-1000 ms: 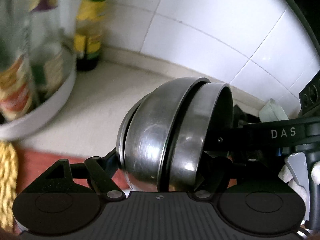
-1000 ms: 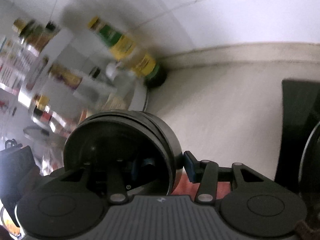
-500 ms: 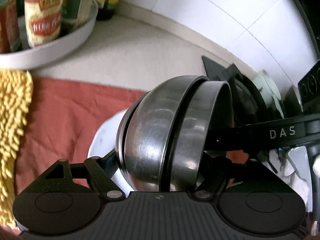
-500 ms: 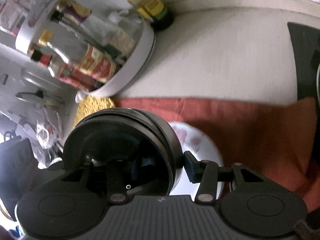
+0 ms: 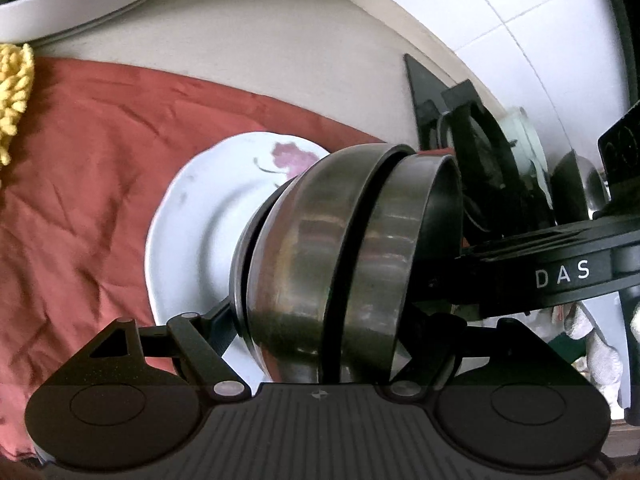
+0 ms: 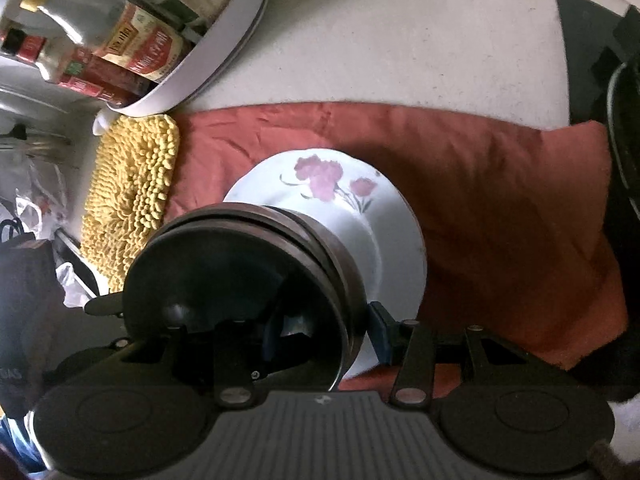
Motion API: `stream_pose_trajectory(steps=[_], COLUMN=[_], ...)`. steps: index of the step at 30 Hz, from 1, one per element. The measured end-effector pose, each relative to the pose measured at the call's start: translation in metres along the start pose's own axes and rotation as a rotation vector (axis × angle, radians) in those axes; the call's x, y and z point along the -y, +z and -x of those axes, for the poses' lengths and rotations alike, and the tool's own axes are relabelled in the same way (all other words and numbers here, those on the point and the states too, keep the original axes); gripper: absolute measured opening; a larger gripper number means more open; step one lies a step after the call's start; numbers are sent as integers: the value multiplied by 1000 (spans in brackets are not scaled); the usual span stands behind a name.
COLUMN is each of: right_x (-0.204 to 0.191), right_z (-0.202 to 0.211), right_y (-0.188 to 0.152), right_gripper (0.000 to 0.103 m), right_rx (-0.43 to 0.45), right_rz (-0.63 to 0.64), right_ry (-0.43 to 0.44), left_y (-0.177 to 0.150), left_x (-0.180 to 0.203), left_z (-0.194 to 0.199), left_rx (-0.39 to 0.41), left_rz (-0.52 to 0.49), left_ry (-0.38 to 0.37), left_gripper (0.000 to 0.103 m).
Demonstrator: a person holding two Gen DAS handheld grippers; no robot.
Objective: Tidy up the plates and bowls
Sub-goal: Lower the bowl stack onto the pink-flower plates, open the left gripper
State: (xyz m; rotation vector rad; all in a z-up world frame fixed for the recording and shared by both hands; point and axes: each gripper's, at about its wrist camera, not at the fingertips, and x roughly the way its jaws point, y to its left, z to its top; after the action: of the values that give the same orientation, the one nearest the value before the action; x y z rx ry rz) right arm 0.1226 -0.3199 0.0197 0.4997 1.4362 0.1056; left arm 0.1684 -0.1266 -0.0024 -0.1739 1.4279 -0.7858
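Left gripper [image 5: 320, 320] jaws opening, nested steel bowls [image 5: 340, 264] between them; right gripper [image 6: 320, 332] pinching bowl rim. Flowered plate [image 6: 384, 232] below on red cloth [image 6: 500, 200].

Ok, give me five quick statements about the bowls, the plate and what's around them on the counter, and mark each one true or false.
1. The stack of metal bowls is held on its side between the two grippers. True.
2. The white plate on the cloth is plain. False: it has a pink flower pattern.
3. The plate lies on a red cloth. True.
4. A blue sponge lies to the left of the cloth. False: a yellow shaggy mat lies there.
5. The white tray at the back holds bottles and jars. True.
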Motion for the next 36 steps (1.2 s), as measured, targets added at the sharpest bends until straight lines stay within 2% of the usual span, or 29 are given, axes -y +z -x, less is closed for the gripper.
stream_pose_trajectory(steps=[4,9,14,20,23,32,36], right_x=[-3,-10,-11,-13,-15,-14,-5], right_z=[-9,-12,-14,-10,-5,6,15], right_y=[10,17,18,16,14,7,1], right_gripper=[44,45,46,46,46,46,47], right_rx=[-23,-30,-29,1,26,83,121], right_rz=[8,34,38,40,51,48,33], right_ry=[7,-2,2,9,8,19,11], left_y=[-1,2,-5,-9,-8,-16,-19], left_x=[5,4,15,7,-3,3,11], left_z=[0,5,16,42,53,39,38], left_rx=[32,54,87,176,240,252,270], left_rz=[-42,-76,-202,-216,-175,-157,-174], left_ry=[41,55,111,133,131,71,104], left_gripper=[88,88,91,91,91,89,87])
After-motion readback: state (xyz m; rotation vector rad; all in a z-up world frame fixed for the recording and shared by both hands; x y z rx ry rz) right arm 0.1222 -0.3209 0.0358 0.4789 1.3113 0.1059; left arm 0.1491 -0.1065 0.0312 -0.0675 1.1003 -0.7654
